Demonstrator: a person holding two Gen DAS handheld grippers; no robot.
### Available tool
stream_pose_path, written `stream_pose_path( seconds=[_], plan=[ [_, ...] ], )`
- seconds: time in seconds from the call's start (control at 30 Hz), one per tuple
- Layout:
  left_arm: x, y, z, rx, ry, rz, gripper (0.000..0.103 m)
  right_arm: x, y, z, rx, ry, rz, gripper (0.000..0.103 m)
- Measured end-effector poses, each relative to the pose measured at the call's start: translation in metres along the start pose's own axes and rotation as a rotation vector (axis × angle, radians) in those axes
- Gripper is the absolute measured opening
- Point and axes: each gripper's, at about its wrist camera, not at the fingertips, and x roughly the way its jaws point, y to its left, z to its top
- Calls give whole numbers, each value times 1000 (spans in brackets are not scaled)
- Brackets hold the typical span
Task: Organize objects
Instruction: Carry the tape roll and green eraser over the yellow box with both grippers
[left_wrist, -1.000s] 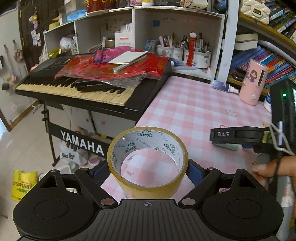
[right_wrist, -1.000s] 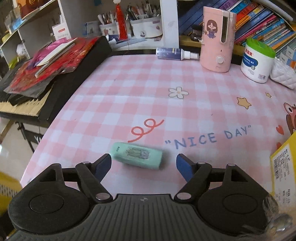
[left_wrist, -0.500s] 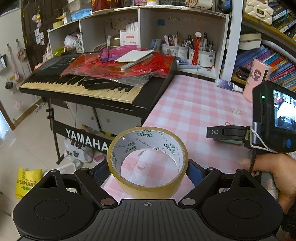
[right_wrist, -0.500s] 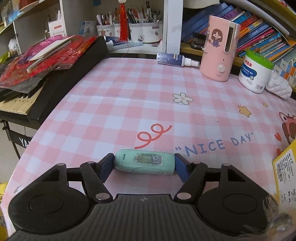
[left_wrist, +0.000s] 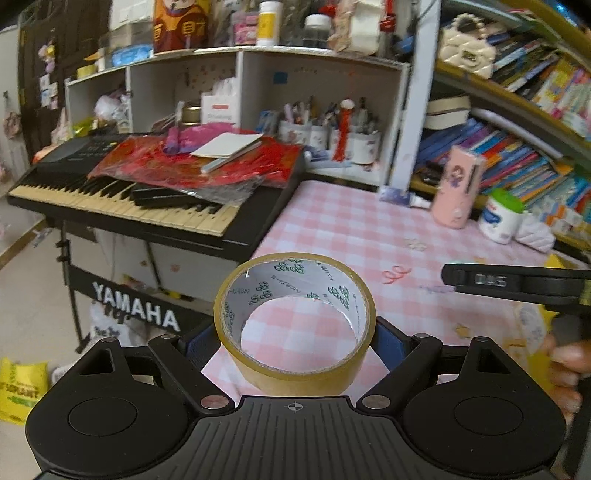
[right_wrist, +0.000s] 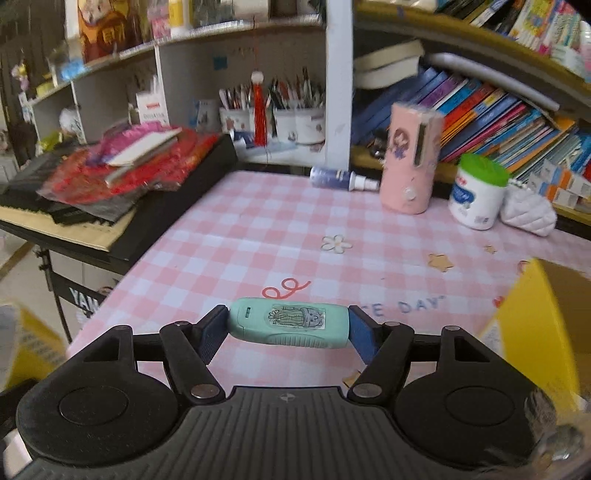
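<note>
Two objects are held, one per gripper. In the left wrist view, the left gripper (left_wrist: 295, 332) clasps a roll of packing tape (left_wrist: 295, 321) across its width, above the near edge of the pink checked worktop (left_wrist: 351, 229), close to the Yamaha keyboard (left_wrist: 147, 199). The roll could roll out of so shallow a pinch. It looks no different from a second ago.

In the right wrist view, the right gripper (right_wrist: 288, 328) grasps a mint-green oblong case (right_wrist: 288, 326) end to end, above the worktop and just beside a yellow box (right_wrist: 532, 325). Its rounded ends might slip. A second ago it lay loose between parted jaws.
</note>
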Motion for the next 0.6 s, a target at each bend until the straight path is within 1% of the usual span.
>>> stream_pose_path(
  seconds=[0.17, 0.37, 0.6],
  plan=[
    [-18, -10, -6, 34, -23, -82, 88, -54, -19, -10, 3, -38, 6, 67],
    [-39, -17, -20, 80, -40, -154, 88, -102, -26, -39, 40, -49, -51, 67],
    [-72, -12, -46, 110, -44, -195, 88, -139, -22, -73, 73, -46, -102, 67]
  ],
)
